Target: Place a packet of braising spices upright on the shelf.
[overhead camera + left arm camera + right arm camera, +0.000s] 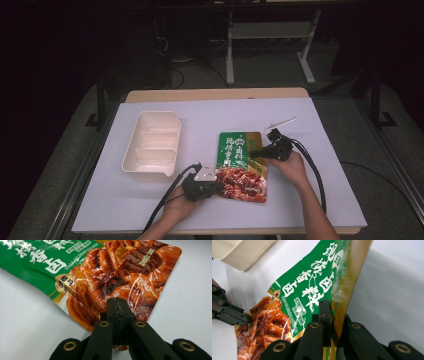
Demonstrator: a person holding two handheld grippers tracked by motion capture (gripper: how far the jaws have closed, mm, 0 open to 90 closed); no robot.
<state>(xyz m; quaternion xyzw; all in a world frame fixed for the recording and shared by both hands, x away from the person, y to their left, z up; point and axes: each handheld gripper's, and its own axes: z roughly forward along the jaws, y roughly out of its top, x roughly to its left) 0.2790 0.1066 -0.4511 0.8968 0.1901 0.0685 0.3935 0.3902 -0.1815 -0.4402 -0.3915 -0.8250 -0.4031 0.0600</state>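
Observation:
A flat food pouch [242, 160], green at the top with a red-brown meat picture below, lies on the white table cover. At its lower left edge my left gripper [218, 186] is shut on the pouch; in the left gripper view the jaws [119, 302] meet over the glossy meat picture [120, 272]. My right gripper [257, 152] is shut on the pouch's right edge. In the right gripper view its jaws [327, 307] pinch the green and gold border of the pouch [312, 290], which lifts off the table there. The left gripper [244, 318] shows at the far left.
A cream compartment tray [152, 142] stands left of the pouch, its corner visible in the right gripper view [242, 252]. A thin white strip [280, 122] lies behind the right gripper. The white cover [325, 190] ends near the table's edges. Cables trail from both grippers.

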